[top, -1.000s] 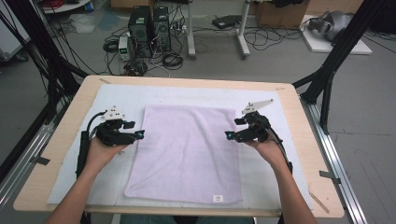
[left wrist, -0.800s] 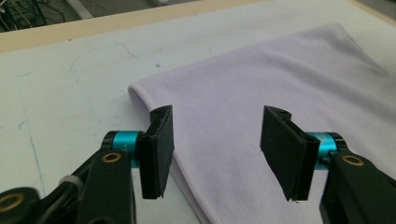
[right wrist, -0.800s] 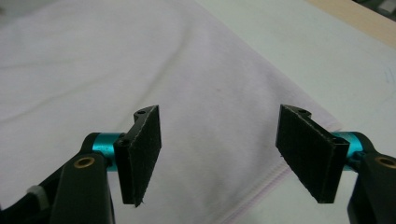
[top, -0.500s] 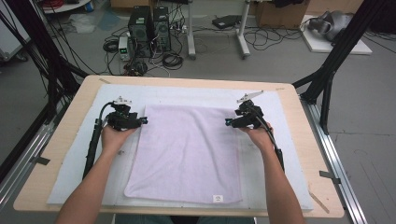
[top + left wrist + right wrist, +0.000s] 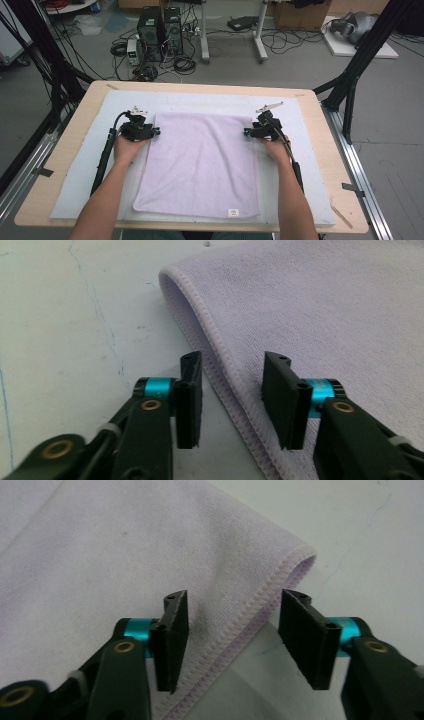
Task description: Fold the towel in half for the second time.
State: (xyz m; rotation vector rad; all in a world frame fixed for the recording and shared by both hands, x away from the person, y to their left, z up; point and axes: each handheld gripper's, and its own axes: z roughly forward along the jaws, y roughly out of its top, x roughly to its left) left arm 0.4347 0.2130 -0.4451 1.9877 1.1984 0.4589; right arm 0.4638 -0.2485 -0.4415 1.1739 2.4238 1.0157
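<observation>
**Both grippers drop onto the towel's far corners**

Since a second ago, both hands have slid up the towel's sides and come down at its far corners, jaws closing as they go.

High view: the towel (image 5: pixel 202 162) lies flat on the mat (image 5: pixel 80 165), left gripper (image 5: pixel 154 132) at its far-left edge, right gripper (image 5: pixel 246 132) at its far-right edge.

Left gripper view: the left gripper (image 5: pixel 232 395) straddles the stitched hem, jaws parted, one on the mat, one on the towel, not pinching yet.

Right gripper view: the right gripper (image 5: pixel 232 640) likewise straddles the hem near the corner, gap clear, nothing clamped.
</observation>
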